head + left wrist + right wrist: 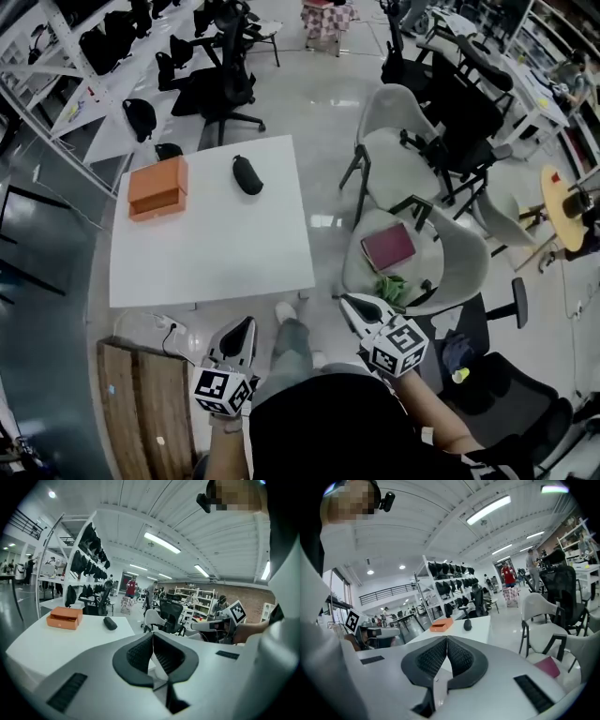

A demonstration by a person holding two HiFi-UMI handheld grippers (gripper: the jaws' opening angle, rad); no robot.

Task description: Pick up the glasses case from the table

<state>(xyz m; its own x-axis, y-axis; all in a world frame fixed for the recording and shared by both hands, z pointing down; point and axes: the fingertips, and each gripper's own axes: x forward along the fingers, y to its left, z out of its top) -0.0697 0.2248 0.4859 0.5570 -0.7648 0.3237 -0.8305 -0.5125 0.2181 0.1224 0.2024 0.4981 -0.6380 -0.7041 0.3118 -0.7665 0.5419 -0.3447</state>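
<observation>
The black glasses case [247, 174] lies on the far right part of the white table [216, 253], next to an orange box [157, 187]. My left gripper [246, 322] is shut and empty, held just off the table's near edge. My right gripper [346, 299] is also shut with nothing in it, off the table's near right corner. In the left gripper view the glasses case [109, 623] sits far ahead beyond the left gripper's [153, 634] touching pads. The right gripper view shows the case [467, 625] far ahead, to the right of the orange box [441, 625].
A grey chair [441, 267] to the right holds a maroon book [387, 246] and something green [392, 286]. More chairs stand beyond it. A wooden pallet [141, 403] lies at lower left. Racks with black bags [112, 42] line the left side.
</observation>
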